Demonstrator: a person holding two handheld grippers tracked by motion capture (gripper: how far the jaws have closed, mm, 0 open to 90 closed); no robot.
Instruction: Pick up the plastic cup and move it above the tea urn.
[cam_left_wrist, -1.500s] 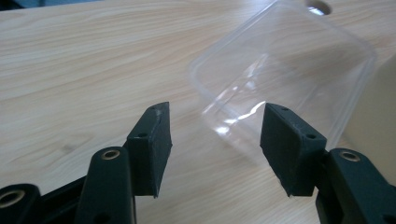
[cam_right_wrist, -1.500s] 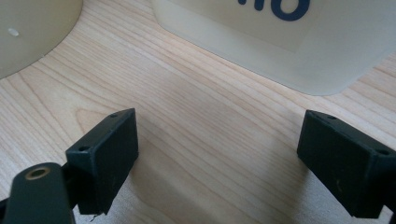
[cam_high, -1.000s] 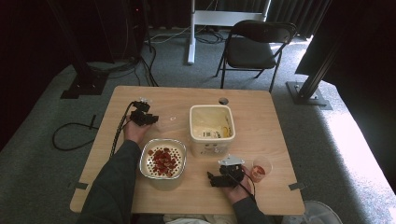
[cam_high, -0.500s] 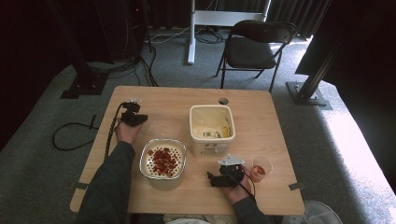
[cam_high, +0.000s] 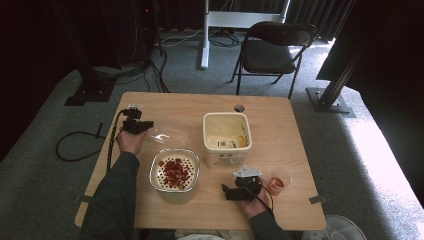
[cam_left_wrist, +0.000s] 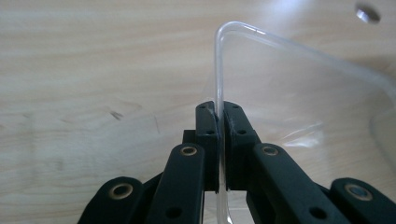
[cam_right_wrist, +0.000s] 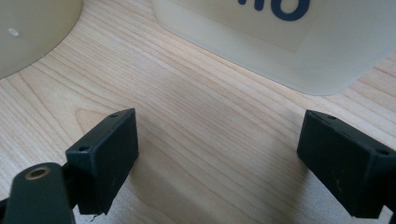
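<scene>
A clear plastic lid (cam_high: 172, 133) lies left of the cream tub (cam_high: 226, 138), one edge lifted off the wood. My left gripper (cam_high: 146, 126) is shut on that edge. Its jaws have just been closing, and in the left gripper view the thin lid rim (cam_left_wrist: 218, 60) stands pinched between the pads of the left gripper (cam_left_wrist: 219, 119). My right gripper (cam_high: 227, 192) rests on the table in front of the tub and is open. In the right gripper view nothing lies between the jaws of the right gripper (cam_right_wrist: 217, 149), which point at the tub's wall (cam_right_wrist: 280, 32).
A perforated bowl (cam_high: 175, 172) of red pieces sits at the front middle, its side (cam_right_wrist: 32, 28) near the right gripper. A small clear cup (cam_high: 280, 180) with red contents stands right of the right hand. A round hole (cam_high: 239, 108) marks the table's far edge. A folding chair (cam_high: 272, 50) stands beyond.
The left hand has shifted left, away from the tub, and its jaws have closed on the clear lid's edge. The right hand has kept still.
</scene>
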